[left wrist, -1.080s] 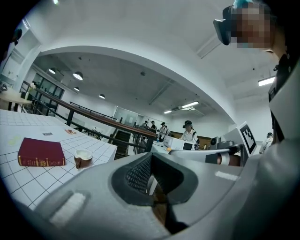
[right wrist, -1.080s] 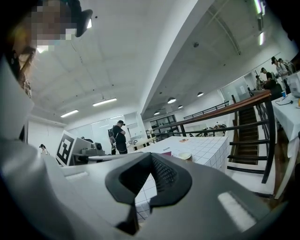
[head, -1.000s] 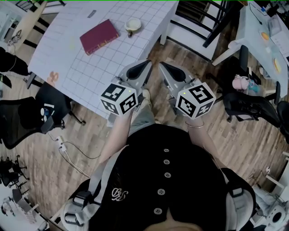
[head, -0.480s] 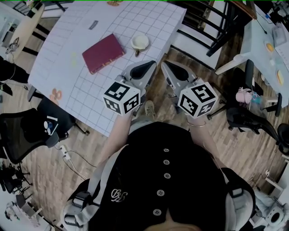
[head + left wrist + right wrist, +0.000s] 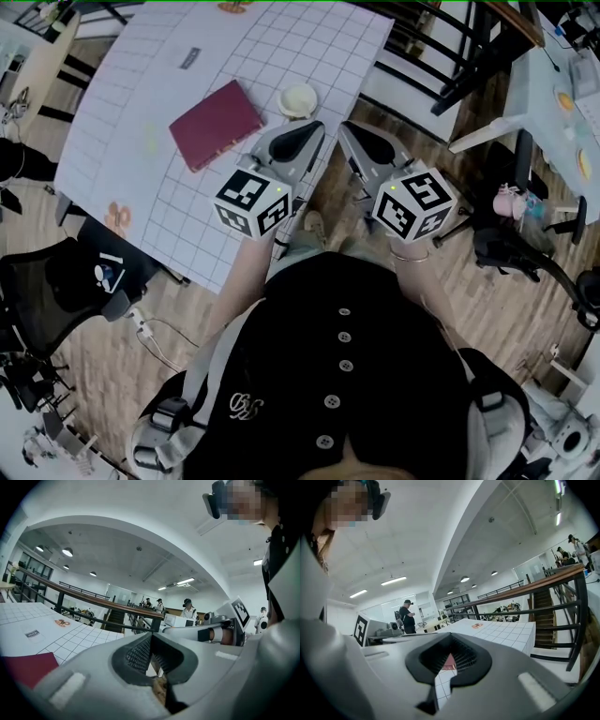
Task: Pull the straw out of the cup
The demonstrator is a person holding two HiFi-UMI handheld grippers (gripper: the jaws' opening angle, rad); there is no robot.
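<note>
The left gripper has its jaws clenched with nothing in them, and the right gripper is likewise closed and empty. Each carries a cube with black-and-white square markers. The only print on the surface is a small grey tag near the far edge and an orange mark by the left corner, both too small to read. The person holds both grippers out in front of the body, side by side and about level, with the tips angled toward each other. The left one is over the surface's near edge, the right one over the wooden floor beside it. The cup stands close to that near edge, just beyond the left jaws, with a red book beside it. A straw cannot be made out. A black railing stands past the surface, and a black chair is at its left corner.
</note>
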